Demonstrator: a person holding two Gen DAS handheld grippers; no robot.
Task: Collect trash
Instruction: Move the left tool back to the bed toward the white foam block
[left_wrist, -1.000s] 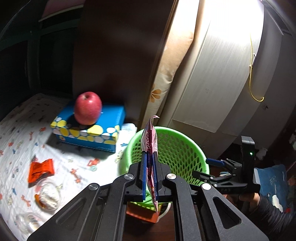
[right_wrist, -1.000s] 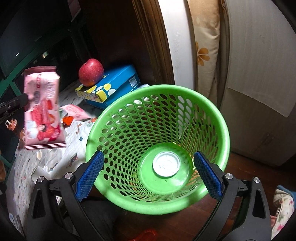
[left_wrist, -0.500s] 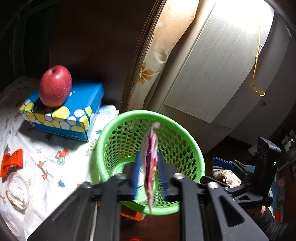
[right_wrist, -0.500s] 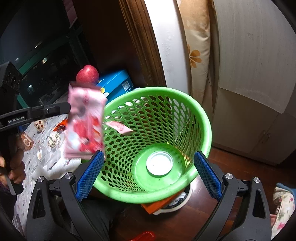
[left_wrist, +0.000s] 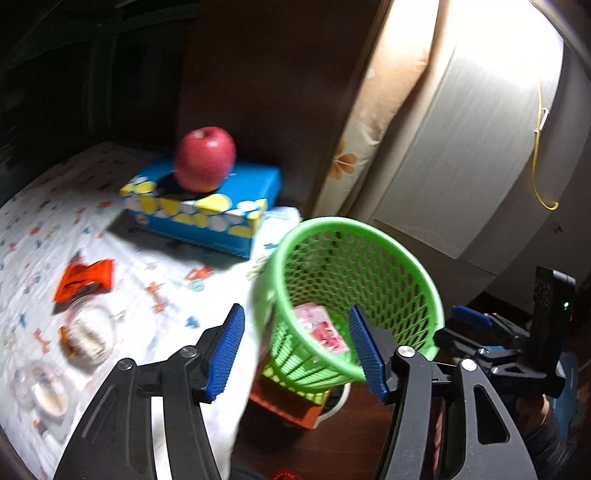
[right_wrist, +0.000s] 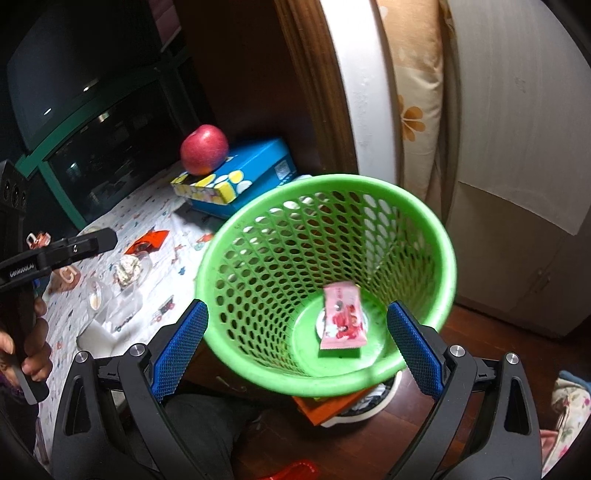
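Note:
A pink snack wrapper lies on the bottom of the green mesh basket; it also shows through the basket's mouth in the left wrist view. My left gripper is open and empty, just in front of the basket. My right gripper is open and empty, its jaws wide on either side of the basket's near rim. An orange wrapper and clear plastic cups lie on the patterned table cloth.
A red apple sits on a blue tissue box at the table's back. The basket stands off the table's right edge on an orange box. White cabinet doors and a flowered cushion are behind.
My left gripper carried the pink wrapper over the basket, opened and let it go; the wrapper fell to the basket's bottom. The left gripper has drawn back toward the table.

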